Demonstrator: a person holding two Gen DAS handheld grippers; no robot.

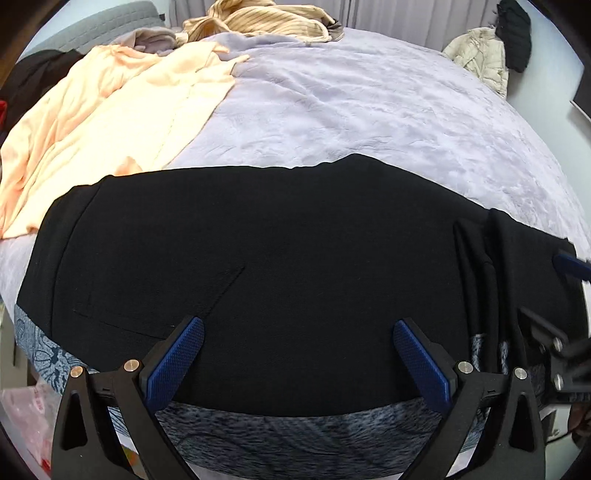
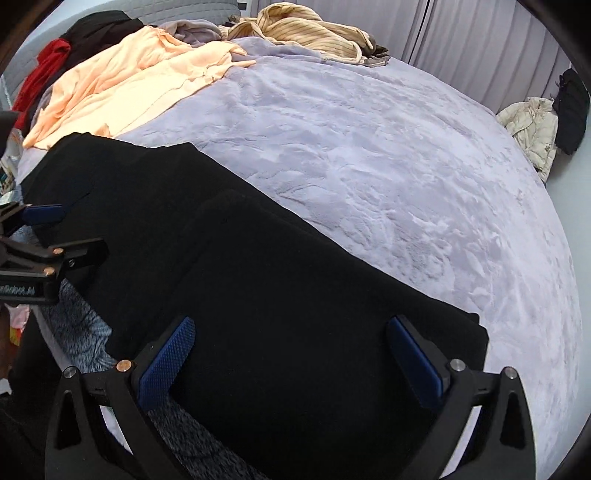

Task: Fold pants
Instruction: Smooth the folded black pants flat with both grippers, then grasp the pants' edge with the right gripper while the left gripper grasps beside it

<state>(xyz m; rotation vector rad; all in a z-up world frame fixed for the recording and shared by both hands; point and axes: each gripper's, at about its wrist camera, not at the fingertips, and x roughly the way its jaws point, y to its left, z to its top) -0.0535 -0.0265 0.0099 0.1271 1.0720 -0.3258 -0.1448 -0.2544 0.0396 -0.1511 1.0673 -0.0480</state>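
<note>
While both tools gape, matte blk pants (image 1: pixel 295 240) flat, fuzzy lilac blanket (image 1: pixel 369 110).

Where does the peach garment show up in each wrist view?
Left wrist: peach garment at upper left, behind the black pants.
Right wrist: peach garment at upper left, beyond the pants' far end.
Shared landmark: the tan striped garment at the top edge.
</note>
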